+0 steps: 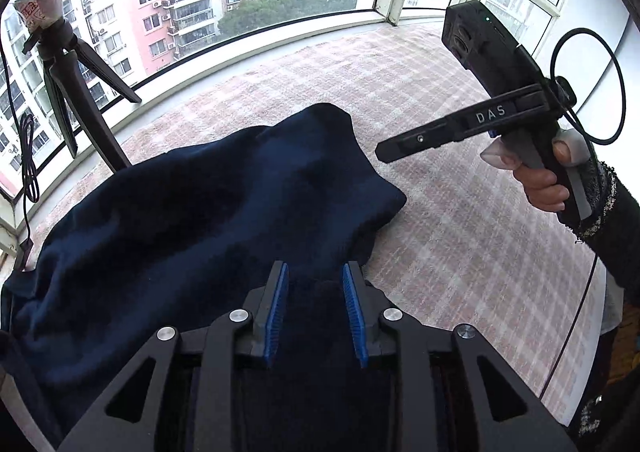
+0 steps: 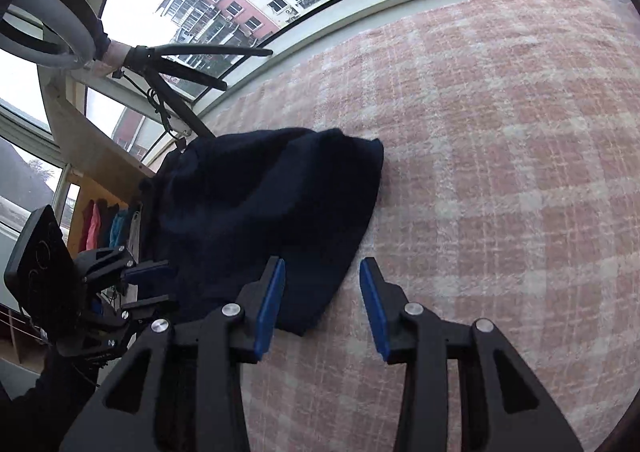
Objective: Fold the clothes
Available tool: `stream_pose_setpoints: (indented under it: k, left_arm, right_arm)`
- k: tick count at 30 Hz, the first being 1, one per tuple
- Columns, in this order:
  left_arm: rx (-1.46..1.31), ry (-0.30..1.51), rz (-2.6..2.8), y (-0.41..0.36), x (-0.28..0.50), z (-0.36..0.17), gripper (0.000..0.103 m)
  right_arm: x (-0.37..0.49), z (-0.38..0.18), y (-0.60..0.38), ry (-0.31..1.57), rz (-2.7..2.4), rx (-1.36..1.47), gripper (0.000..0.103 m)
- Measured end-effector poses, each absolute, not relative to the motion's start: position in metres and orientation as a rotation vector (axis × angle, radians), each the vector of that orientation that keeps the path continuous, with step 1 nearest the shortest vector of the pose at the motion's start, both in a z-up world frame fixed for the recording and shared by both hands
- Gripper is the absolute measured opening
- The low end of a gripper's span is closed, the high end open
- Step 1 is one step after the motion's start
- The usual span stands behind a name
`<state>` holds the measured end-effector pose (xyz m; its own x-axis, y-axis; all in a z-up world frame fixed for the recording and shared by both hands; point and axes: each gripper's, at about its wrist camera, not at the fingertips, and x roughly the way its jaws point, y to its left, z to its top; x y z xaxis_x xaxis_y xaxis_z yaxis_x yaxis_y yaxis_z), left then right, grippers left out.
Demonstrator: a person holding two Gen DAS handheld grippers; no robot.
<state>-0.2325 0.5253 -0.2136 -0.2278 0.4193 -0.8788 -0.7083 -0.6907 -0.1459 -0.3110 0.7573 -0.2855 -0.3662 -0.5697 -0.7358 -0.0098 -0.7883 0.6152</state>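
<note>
Dark navy knit garment (image 1: 208,192) lies bunched on the pink-and-cream checked blanket (image 1: 460,244) covering the surface, toward its left side, nr the window edge.

Left gripper (image 1: 315,272): blue-padded fingers (image 1: 276,312) apart, w/ navy fabric passing between them. Whether the pads actually press the cloth: cannot tell. In right wrist view the left gripper (image 2: 154,284) sits at the garment's left edge, fingers parted.

Right gripper (image 2: 322,266): fingers wide apart, nothing between them; left finger over the garment's near corner (image 2: 296,316), right finger over bare blanket. In left wrist view it is held clear above the blanket, to the right of the garment, by a hand (image 1: 546,180) in a dark sleeve.

Black tripod (image 1: 76,92) stands at the window sill, beside the garment's far-left part.
</note>
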Motion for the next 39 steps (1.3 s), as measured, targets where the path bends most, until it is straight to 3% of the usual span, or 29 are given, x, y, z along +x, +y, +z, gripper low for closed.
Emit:
stream_pose_setpoints:
  k: [3,4,5,6,8,14,17,19,20,21,27,35,37,39]
  left_arm:
    - [-1.274,0.449,1.988,0.525,-0.229,-0.212,0.027]
    - [-1.257,0.474,1.987,0.528,-0.226,-0.211,0.027]
    - [-1.236,0.496,1.978,0.534,-0.223,-0.21,0.027]
    - [-1.215,0.516,1.967,0.541,-0.219,-0.209,0.027]
    - [-1.169,0.565,1.949,0.555,-0.213,-0.207,0.028]
    - [-1.102,0.663,1.912,0.594,-0.216,-0.219,0.031]
    - [-1.111,0.704,1.913,0.605,-0.225,-0.232,0.032]
    - [-1.136,0.712,1.921,0.608,-0.234,-0.241,0.024]
    - [-1.149,0.716,1.926,0.61,-0.238,-0.246,0.005]
    - [-1.159,0.66,1.957,0.604,-0.243,-0.243,0.005]
    - [-1.209,-0.061,2.247,0.484,-0.262,-0.201,0.005]
    - [-1.373,-0.063,2.27,0.439,-0.257,-0.231,0.005]
    - [-1.36,-0.015,2.262,0.442,-0.251,-0.231,0.005]
    - [-1.352,0.005,2.24,0.444,-0.246,-0.232,0.006]
  right_arm:
    - [-0.313,-0.284,0.745,-0.703,-2.232,1.503,0.039]
    - [-0.316,-0.282,0.743,-0.702,-2.228,1.495,0.034]
    - [-0.318,-0.28,0.742,-0.702,-2.224,1.487,0.025]
    - [-0.32,-0.279,0.74,-0.701,-2.221,1.48,0.0]
    - [-0.329,-0.267,0.741,-0.794,-2.165,1.421,0.002]
    - [-0.35,-0.233,0.743,-0.737,-2.289,1.387,0.003]
    - [-0.347,-0.234,0.768,-0.797,-2.333,1.372,0.011]
    - [-0.345,-0.24,0.78,-0.802,-2.374,1.4,0.027]
    - [-0.344,-0.243,0.786,-0.804,-2.395,1.415,0.028]
    - [-0.343,-0.246,0.792,-0.806,-2.417,1.43,0.028]
    - [-0.354,-0.26,0.775,-0.746,-2.371,1.449,0.028]
    - [-0.356,-0.262,0.726,-0.596,-2.294,1.432,0.029]
    - [-0.344,-0.263,0.72,-0.568,-2.272,1.424,0.043]
    - [-0.338,-0.271,0.714,-0.508,-2.284,1.442,0.046]
